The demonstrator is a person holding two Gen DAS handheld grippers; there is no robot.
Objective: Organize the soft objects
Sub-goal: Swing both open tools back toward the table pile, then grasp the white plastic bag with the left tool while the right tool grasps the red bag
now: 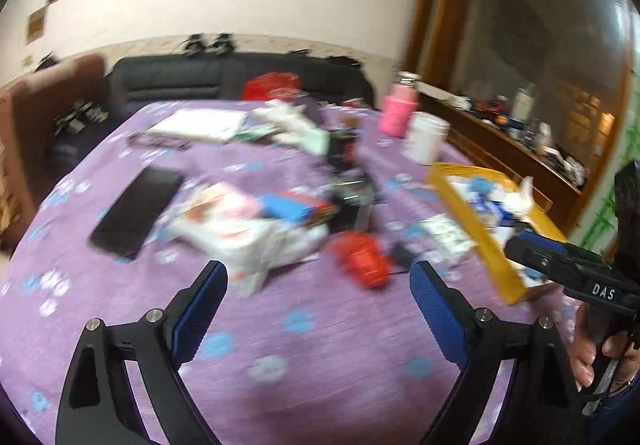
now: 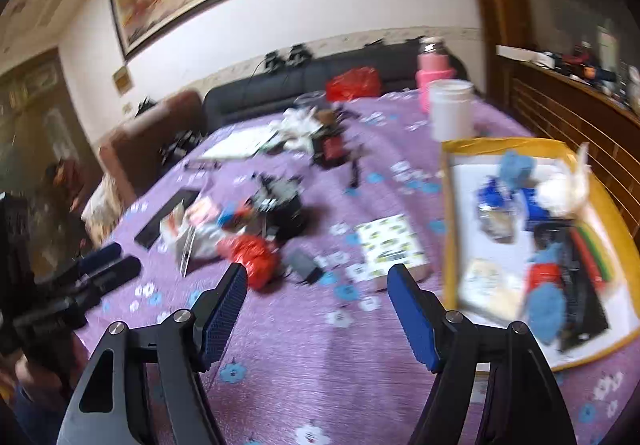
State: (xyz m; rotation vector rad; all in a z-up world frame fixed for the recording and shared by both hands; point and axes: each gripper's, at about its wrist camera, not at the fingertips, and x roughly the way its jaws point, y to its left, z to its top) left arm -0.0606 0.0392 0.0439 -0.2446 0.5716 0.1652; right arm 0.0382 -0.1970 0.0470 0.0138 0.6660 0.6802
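A round table under a purple flowered cloth (image 2: 320,373) filled both views, with a dark sofa and a framed picture on the wall behind it. The likeliest soft thing to take next, as I judged it, was the red bundle (image 1: 362,257): it lay just above and between the tips of the left gripper (image 1: 318,281) in the lower middle of that frame, while in the right wrist view it sat left of centre, just above the left fingertip of the right gripper (image 2: 318,283). So the left gripper seemed the better lined up on it. Blur hid any long axis. The yellow tray (image 2: 450,229), already holding blue and white soft things, took up the right of the right wrist view, nearer the right gripper. Both grippers had their jaws wide apart, holding and touching nothing
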